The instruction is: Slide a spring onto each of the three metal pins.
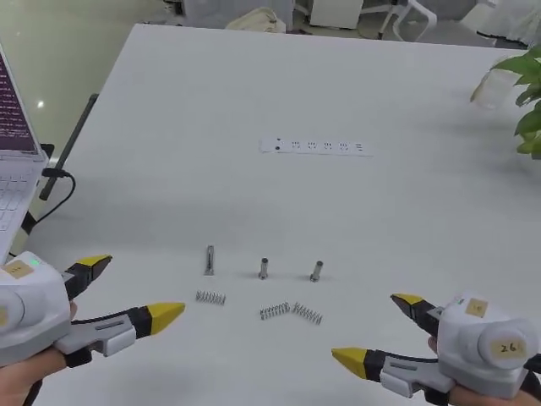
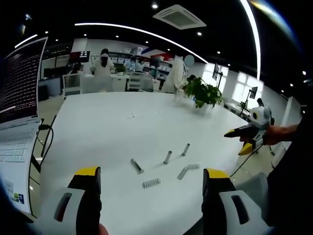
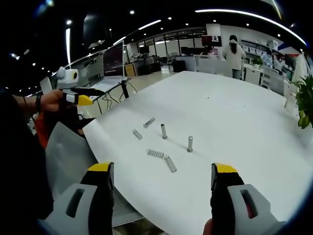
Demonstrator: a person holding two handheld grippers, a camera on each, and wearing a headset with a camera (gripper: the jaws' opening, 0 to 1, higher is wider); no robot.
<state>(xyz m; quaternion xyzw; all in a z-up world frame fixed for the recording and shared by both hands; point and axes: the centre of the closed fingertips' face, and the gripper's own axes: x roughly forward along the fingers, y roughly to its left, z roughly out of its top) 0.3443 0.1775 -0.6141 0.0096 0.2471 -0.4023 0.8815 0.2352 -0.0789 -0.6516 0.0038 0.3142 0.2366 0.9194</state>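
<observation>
1. The white, yellow-tipped left gripper (image 1: 128,289) at the lower left and its twin, the right gripper (image 1: 380,330) at the lower right, are both spread wide and hold nothing.
2. Three short silver metal pins (image 1: 264,268) sit in a row mid-frame on the white table (image 1: 338,85). The leftmost seems to lie flat and the other two stand.
3. Three small coiled wire springs (image 1: 275,310) lie just below the pins.
4. A good start would be to pinch one spring lightly near one end, leaving its bore free, while the other gripper steadies a pin.

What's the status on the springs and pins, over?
Left tool open, empty. Right tool open, empty. Three springs loose on table, three pins bare. Nothing blocking.
</observation>
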